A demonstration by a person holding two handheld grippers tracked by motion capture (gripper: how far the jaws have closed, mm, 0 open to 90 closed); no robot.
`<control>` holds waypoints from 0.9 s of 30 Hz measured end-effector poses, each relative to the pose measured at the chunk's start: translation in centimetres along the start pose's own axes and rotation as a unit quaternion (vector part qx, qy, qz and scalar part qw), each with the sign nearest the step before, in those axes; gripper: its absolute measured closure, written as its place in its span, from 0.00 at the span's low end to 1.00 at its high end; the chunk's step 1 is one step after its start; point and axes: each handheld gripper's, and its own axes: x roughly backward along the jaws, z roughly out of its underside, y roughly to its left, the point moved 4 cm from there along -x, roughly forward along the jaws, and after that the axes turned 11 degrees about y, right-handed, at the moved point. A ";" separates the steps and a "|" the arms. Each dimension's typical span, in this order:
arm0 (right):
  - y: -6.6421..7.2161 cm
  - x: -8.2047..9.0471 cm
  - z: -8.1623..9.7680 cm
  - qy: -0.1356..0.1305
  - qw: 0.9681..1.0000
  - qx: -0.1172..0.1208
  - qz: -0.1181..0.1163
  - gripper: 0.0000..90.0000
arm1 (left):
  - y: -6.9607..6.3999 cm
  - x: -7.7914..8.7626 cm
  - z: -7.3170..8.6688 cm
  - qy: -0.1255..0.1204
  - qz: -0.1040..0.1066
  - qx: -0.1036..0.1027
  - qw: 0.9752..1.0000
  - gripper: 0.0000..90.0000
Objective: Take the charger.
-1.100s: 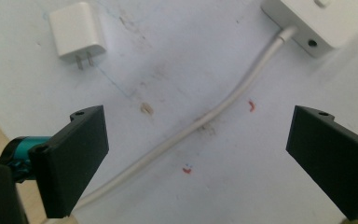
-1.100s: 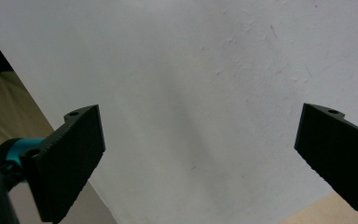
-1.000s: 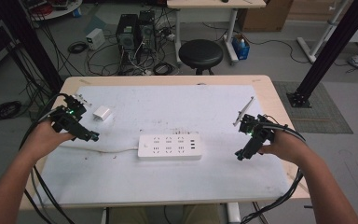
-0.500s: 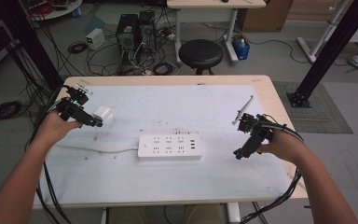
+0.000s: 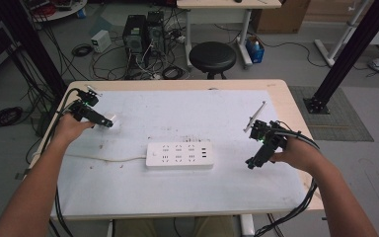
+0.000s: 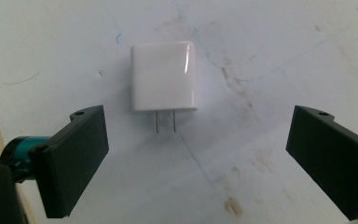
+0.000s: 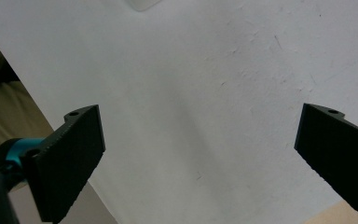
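Left gripper (image 6: 196, 154): jaws spread wide and empty, lined up on the white charger (image 6: 164, 77), which lies flat on the white table cover (image 6: 284, 51) just ahead of the jaw tips, its 2 prongs pointing back toward the gripper. That spread looks chosen to clear the charger's body so the jaws can close on its 2 sides. In the high view the left gripper (image 5: 94, 114) sits at the far-left part of the table with the charger (image 5: 111, 120) at its tip. Right gripper (image 7: 198, 161): also released, nothing between the jaws, aimed at bare cover; in the high view it (image 5: 256, 157) hangs over the right side, apparently waiting. Power strip (image 5: 179, 155) lies mid-table, sockets up, cord running left, well apart from the charger; likely where the charger is meant to go. A thin rod (image 5: 254, 116) lies beyond the right gripper, untouched.
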 end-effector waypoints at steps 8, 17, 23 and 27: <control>0.0 0.4 -0.6 -0.001 1.000 0.006 0.002 0.01 | 1.1 -2.8 -1.0 0.004 0.003 0.031 1.000 0.10; 0.2 0.3 -1.5 0.009 1.000 0.013 0.000 0.01 | 1.9 -4.7 -1.4 0.006 0.005 0.044 0.999 0.15; -0.3 0.1 -1.4 0.013 1.000 0.010 0.001 0.01 | 2.1 -5.2 -1.6 -0.004 0.007 0.057 0.998 0.22; -0.3 0.1 -1.4 0.012 1.000 0.005 -0.001 0.01 | 2.1 -5.6 -1.8 -0.003 0.009 0.061 0.998 0.25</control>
